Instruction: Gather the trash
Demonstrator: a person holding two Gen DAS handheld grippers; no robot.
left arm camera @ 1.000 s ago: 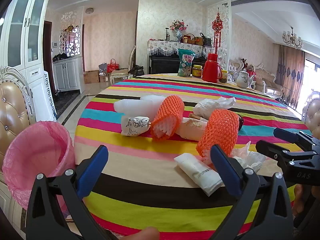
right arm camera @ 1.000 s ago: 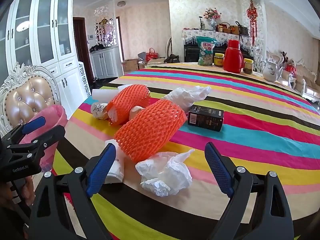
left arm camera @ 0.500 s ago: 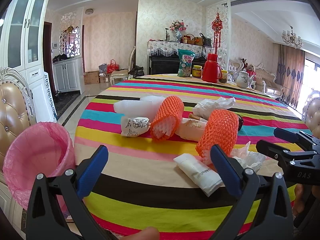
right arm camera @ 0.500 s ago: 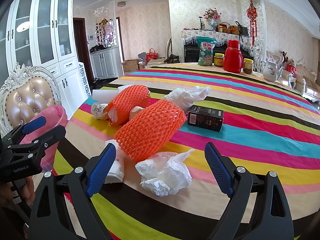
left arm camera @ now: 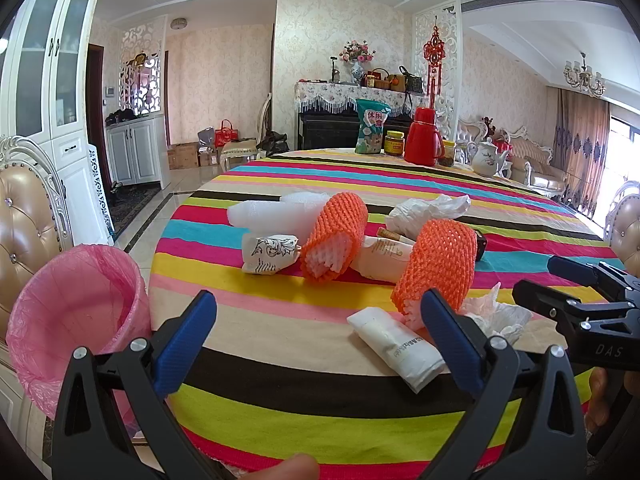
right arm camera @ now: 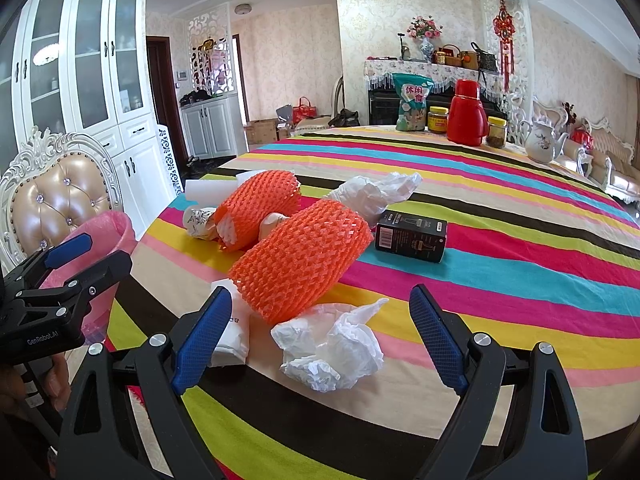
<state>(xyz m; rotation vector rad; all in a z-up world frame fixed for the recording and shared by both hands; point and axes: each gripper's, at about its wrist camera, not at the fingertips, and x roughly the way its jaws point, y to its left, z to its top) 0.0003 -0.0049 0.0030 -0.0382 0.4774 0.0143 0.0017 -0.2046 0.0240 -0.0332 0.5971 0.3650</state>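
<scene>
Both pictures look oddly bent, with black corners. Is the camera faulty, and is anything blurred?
Not faulty: both wrist views are fisheye, so the white cabinet bows and the corners go black. Right wrist view: crumpled tissue is sharp. Left wrist view: daylight brightens the window; table items stay clear.

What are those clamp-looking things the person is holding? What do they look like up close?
Each is a black plastic frame shaped like a big clamp, with silver bolts at the joints and two fingers faced with textured blue pads. The left gripper carries white "GenRobot.AI" lettering on its side; the right gripper shows "DAS". No cables or sleeves are visible.
</scene>
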